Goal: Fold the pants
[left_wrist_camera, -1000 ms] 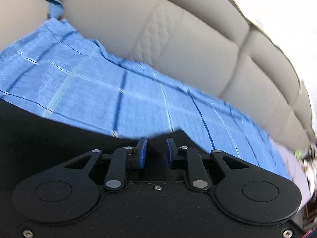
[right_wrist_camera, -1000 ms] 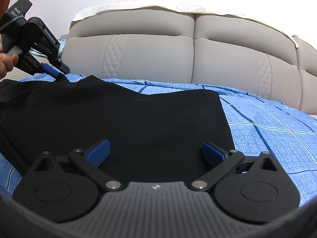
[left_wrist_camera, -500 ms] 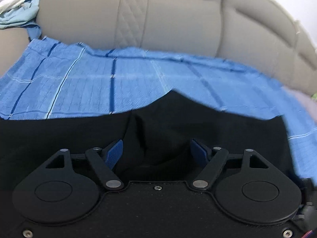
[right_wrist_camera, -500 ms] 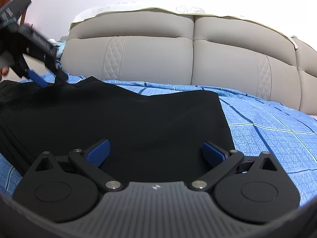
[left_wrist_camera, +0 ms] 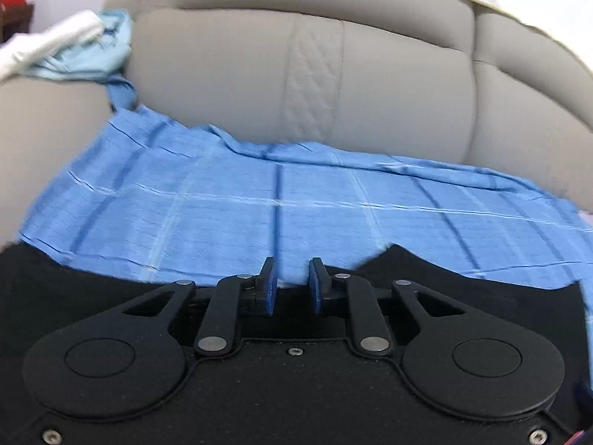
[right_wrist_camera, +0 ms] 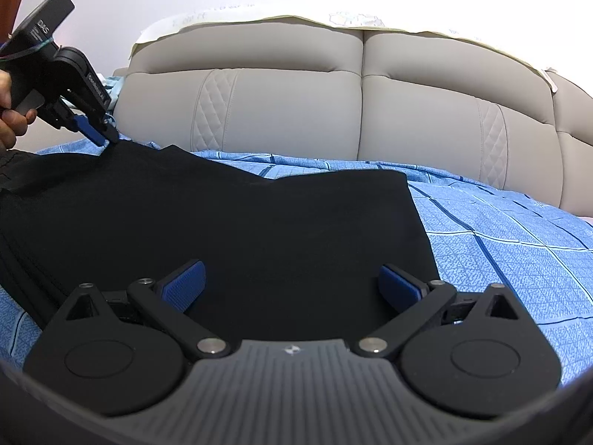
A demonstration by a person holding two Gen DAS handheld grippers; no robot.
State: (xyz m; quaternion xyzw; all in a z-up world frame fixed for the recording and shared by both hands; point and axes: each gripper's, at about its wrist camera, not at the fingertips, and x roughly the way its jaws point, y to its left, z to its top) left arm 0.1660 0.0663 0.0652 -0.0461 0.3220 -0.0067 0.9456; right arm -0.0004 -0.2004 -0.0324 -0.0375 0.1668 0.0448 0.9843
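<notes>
The black pants (right_wrist_camera: 229,222) lie flat on a blue checked sheet (right_wrist_camera: 500,230) on the sofa seat. My right gripper (right_wrist_camera: 292,282) is wide open and empty, low over their near edge. My left gripper (right_wrist_camera: 105,135) shows at the pants' far left corner, its tips at the fabric edge. In the left wrist view the left gripper (left_wrist_camera: 291,283) has its blue pads close together with a narrow gap. Black pants (left_wrist_camera: 463,296) lie just under it; whether cloth sits between the pads is hidden.
The grey sofa backrest (right_wrist_camera: 363,104) rises behind the sheet. A light blue and white cloth (left_wrist_camera: 74,52) lies on the left armrest. A person's hand (right_wrist_camera: 11,118) holds the left gripper.
The left gripper's pads opened wide half a second ago and have now closed to a narrow gap at the pants' far left corner. The right gripper stayed open and still.
</notes>
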